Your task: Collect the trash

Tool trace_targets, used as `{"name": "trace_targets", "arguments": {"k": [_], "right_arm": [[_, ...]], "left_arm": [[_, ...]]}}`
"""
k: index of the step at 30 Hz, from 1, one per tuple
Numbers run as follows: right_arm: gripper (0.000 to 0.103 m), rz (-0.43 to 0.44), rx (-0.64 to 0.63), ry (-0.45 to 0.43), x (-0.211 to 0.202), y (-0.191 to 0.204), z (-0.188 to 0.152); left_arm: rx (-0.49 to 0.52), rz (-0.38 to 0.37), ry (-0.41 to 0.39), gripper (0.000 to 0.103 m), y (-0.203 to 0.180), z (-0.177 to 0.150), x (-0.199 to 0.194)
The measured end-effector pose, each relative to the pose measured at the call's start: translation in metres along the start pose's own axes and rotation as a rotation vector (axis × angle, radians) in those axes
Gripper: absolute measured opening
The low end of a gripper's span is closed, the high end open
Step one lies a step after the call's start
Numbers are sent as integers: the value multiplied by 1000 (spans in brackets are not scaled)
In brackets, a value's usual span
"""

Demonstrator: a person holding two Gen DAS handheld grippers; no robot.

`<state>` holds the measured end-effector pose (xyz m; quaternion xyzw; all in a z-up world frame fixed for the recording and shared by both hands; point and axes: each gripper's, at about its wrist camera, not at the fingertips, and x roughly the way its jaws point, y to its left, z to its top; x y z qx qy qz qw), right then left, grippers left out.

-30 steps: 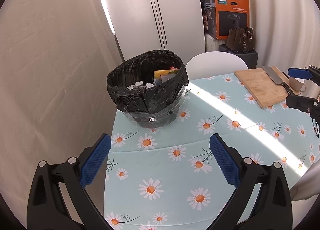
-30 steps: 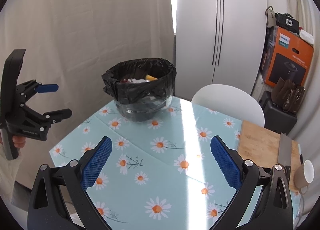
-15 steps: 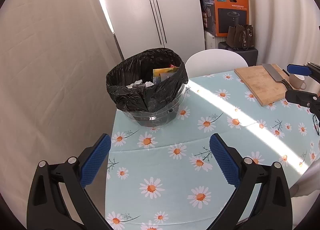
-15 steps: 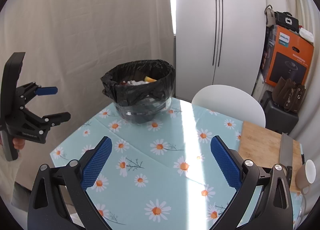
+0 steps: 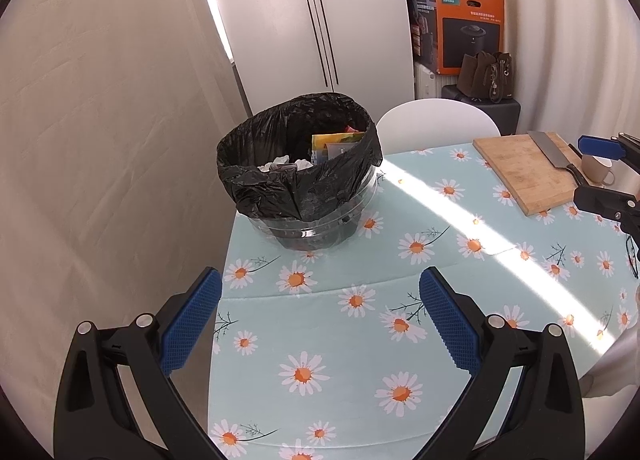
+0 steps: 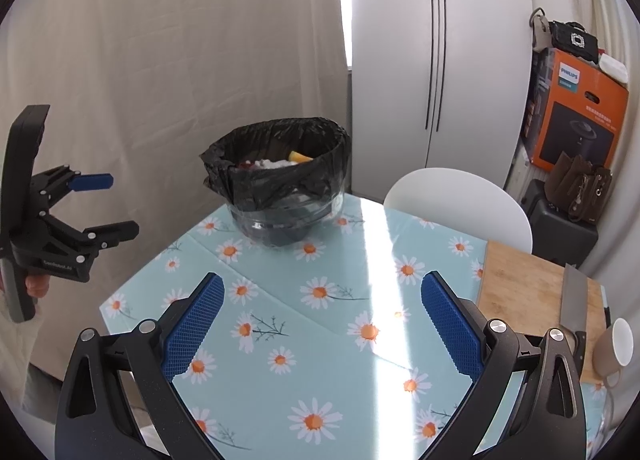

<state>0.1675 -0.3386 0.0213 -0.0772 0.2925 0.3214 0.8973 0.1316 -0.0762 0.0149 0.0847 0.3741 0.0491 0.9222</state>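
Both claws barely shifted, left claw (image 5: 320, 324) agape, right claw (image 6: 322, 324) agape, bin (image 5: 298, 169) full

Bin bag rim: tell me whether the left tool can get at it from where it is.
Probably yes. The left tool is open and empty, pointed at the bin, with only bare tablecloth between them. The near bag rim is exposed; nothing blocks a straight approach.

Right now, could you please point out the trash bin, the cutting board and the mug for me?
trash bin (image 5: 320, 187): left wrist view, on the black liner's front fold.
cutting board (image 5: 520, 167): left wrist view, on the bare wood.
mug (image 6: 618, 344): right wrist view, on its white inside.
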Motion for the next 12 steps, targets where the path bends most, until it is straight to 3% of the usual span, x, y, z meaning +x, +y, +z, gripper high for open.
{"name": "trace_targets", "arguments": {"k": [12], "right_arm": [[95, 3, -17, 7, 8, 4, -2]], "left_arm": [[-8, 13, -11, 97, 5, 0, 1]]}}
